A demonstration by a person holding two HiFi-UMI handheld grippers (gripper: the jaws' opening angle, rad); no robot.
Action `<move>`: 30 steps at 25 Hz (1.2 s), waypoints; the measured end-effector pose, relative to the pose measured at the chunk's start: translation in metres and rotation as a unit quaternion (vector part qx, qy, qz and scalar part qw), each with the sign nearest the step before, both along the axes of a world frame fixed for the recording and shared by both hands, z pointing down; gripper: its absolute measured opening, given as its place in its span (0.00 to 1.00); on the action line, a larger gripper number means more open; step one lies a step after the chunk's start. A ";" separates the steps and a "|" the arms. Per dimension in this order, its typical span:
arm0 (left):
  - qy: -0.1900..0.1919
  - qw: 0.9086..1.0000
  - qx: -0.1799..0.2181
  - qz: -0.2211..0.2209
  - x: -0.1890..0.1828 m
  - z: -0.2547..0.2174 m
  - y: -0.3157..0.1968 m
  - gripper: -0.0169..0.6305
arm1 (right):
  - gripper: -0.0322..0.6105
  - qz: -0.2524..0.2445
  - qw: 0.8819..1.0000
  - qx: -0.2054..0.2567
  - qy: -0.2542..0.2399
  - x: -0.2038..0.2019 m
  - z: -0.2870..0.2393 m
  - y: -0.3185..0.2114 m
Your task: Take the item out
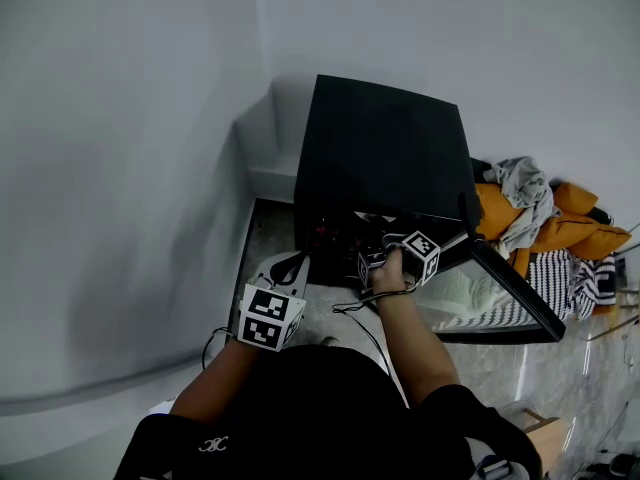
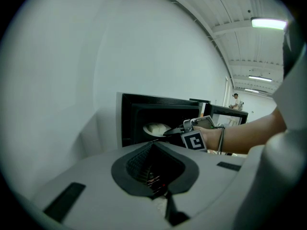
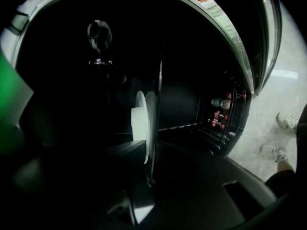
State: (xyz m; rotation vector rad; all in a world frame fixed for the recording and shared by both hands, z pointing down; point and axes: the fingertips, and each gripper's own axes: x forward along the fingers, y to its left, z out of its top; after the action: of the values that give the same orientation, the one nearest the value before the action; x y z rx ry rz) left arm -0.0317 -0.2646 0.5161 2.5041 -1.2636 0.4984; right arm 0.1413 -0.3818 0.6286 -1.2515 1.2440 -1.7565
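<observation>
Grey shell of the left gripper (image 2: 154,176) nearest, held low and back from the work, its marker cube (image 1: 268,318) facing up; jaws closed on each other, ribbed pads meeting with nothing between them; ahead of it, a bare right hand (image 1: 388,276) and forearm stretched forward, carrying the right gripper (image 3: 144,162) through the open front of a black cabinet (image 1: 385,148); jaws there narrowly apart, one dark tip lying against the rim of the white item (image 3: 140,123), the other on the far side of a thin rack wire (image 3: 156,119); cannot tell whether either tip presses on the item; item itself pale and rounded, resting on the rack inside the dark cabinet, not yet out; glass door (image 1: 510,288) swung wide to the right, with small red and greenish things (image 3: 220,111) along its inner edge, too small to name; pale stone floor (image 1: 560,368) below, a pair of light shoes (image 3: 288,121) on it; beyond the door, a heap of orange, grey and striped cloth (image 1: 540,218); behind everything, plain white wall (image 1: 120,168)
</observation>
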 end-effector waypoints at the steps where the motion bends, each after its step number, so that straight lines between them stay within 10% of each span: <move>1: 0.000 1.000 0.000 -0.001 0.000 0.000 -0.001 0.03 | 0.17 0.000 1.000 -0.002 -0.004 0.000 0.000 0.000; 30: 0.003 0.999 -0.005 0.034 0.019 0.001 0.005 0.03 | 0.09 -0.030 0.999 0.014 -0.005 -0.002 -0.011 0.029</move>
State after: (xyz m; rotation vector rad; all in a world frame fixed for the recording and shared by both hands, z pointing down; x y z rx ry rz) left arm -0.0129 -0.2600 0.5171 2.5457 -1.1752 0.5105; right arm 0.1397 -0.3523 0.6175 -1.1989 1.3087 -1.7800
